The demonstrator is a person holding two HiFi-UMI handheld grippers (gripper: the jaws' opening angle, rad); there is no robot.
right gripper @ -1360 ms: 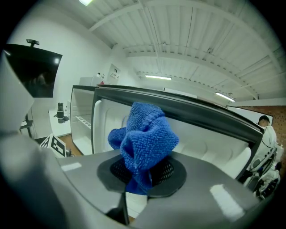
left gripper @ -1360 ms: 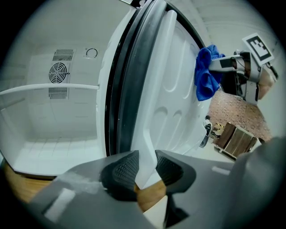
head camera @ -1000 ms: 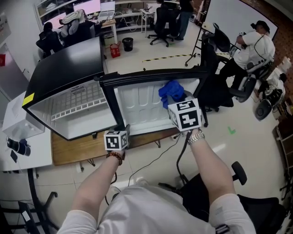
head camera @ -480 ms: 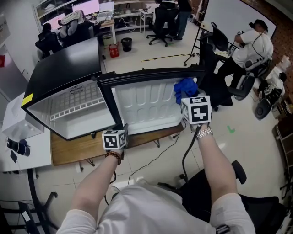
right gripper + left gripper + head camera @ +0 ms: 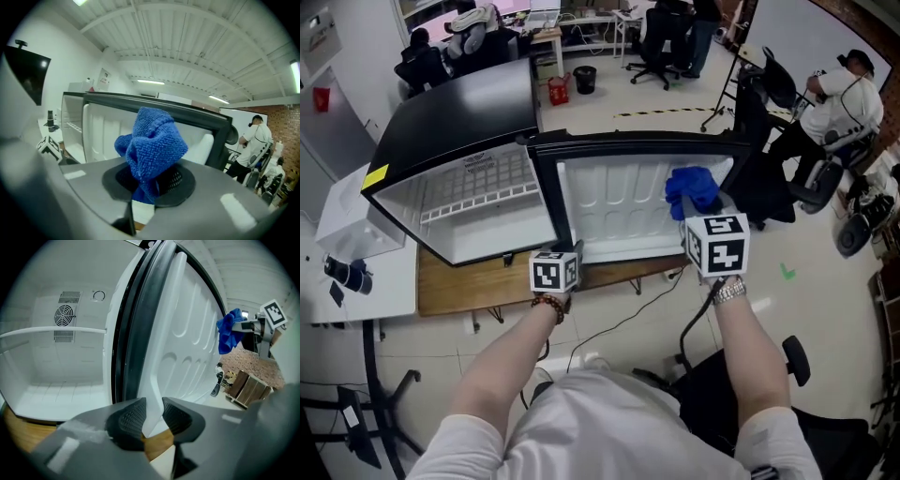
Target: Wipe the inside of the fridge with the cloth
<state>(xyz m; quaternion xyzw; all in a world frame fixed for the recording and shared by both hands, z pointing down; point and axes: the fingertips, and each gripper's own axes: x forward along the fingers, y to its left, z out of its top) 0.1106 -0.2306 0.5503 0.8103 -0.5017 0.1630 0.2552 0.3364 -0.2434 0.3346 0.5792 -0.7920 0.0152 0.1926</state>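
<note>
Small fridge (image 5: pixel 455 117) with a black casing sits on a wooden counter (image 5: pixel 469 292), door (image 5: pixel 614 211) swung wide, white moulded lining facing the person. Cabinet interior white; wire shelf (image 5: pixel 483 192) across it and a round fan vent (image 5: pixel 64 315) on the back wall. Left hand-held gripper (image 5: pixel 153 416) is at the near lower corner of the door: its jaws stand partly apart with the thin white edge of the door lining between them, both ribbed pads (image 5: pixel 129 420) closed against that edge. Right hand-held gripper (image 5: pixel 152 180) is raised toward the far right corner of the door lining, jaws closed narrowly on the blue cloth (image 5: pixel 152 140), which bunches up in a crumpled wad above the pads. In the head view the cloth lies over the upper right part of the lining, just beside the door's black frame (image 5: pixel 637 142); the left gripper view shows it at that same outer edge of the door. Whether the wad actually presses on the plastic cannot be told. The two grippers are well apart, one at each end of the door. Seated person (image 5: pixel 844 89) further back on the right, well clear of the fridge.
</note>
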